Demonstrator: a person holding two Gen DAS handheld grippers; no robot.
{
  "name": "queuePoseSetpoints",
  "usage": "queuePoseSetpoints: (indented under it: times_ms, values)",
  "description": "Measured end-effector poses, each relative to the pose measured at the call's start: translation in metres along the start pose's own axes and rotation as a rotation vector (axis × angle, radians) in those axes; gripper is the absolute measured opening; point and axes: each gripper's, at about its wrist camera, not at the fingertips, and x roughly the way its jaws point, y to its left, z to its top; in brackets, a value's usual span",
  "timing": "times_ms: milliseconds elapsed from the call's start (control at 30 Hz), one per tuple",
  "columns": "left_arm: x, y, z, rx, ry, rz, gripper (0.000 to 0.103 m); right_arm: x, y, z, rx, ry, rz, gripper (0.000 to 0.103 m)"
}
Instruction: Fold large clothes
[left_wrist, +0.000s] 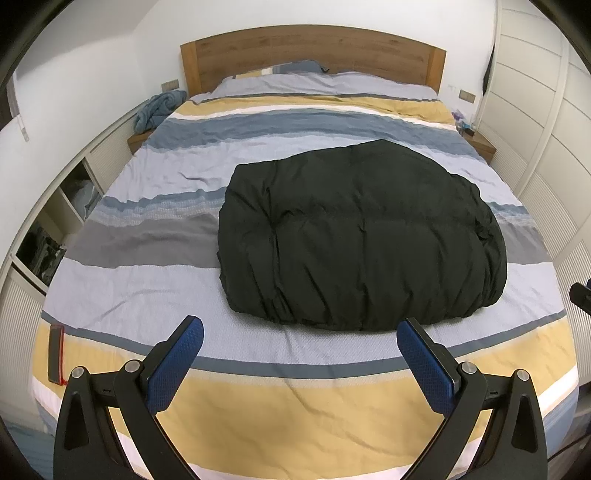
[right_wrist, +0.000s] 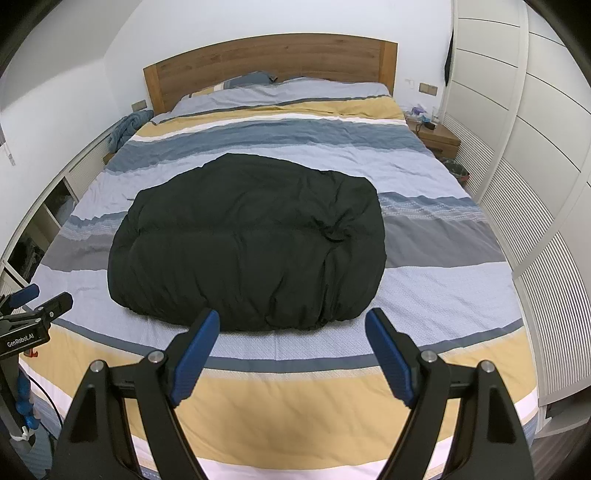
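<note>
The big black coat (left_wrist: 364, 236) is lying in a puffy folded bundle on the striped bed (left_wrist: 147, 266), just ahead of both claws and touching neither. It is looking already folded — maybe only tidying is left. The left claw (left_wrist: 300, 345) is hanging wide apart, gripping nothing. The right claw (right_wrist: 292, 334) is spread wide too — nothing between its blue pads (right_wrist: 194, 363). The left claw's side is showing the words "GenRobot.AI".

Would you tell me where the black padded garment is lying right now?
The black garment lies bundled mid-bed on the striped cover, just beyond both open grippers.
</note>
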Motion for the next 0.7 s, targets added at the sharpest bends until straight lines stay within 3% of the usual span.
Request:
queuePoseSetpoints:
  times_ms: [700]
  values:
    - [0.0016, 0.0042, -0.0001, -0.006, 0.002, -0.009, 0.103, 0.0014, 0.0000, -0.0020, -0.003, 0.005, -0.002, 0.081]
